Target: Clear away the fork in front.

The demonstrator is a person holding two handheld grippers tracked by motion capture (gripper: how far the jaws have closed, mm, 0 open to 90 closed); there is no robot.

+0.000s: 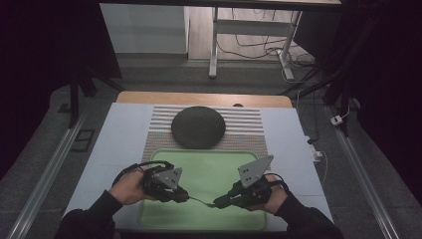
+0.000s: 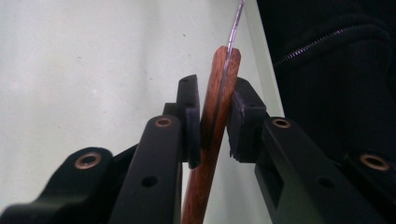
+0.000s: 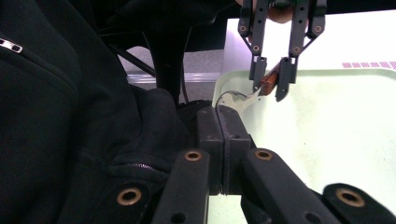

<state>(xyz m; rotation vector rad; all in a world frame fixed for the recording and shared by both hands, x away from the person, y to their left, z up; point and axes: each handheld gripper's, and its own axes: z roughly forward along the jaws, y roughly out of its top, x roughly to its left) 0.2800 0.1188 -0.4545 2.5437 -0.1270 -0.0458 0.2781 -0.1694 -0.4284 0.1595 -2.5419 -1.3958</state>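
Note:
A utensil (image 1: 201, 201) with a brown wooden handle (image 2: 219, 93) and a thin metal shaft (image 2: 236, 23) hangs level over the pale green tray (image 1: 209, 169). My left gripper (image 1: 181, 195) is shut on the wooden handle, with both pads pressed against its sides (image 2: 215, 98). My right gripper (image 1: 219, 202) is shut on the metal end; in the right gripper view its jaws (image 3: 223, 116) meet, and the curved metal (image 3: 233, 95) rises out of them toward the left gripper (image 3: 271, 79). The metal tip is hidden inside the right jaws.
A dark round domed object (image 1: 198, 127) lies on a striped mat (image 1: 244, 124) behind the tray. The white table top (image 1: 119, 134) extends on both sides. The person's dark zipped jacket (image 3: 46, 116) sits close to the near edge of the tray.

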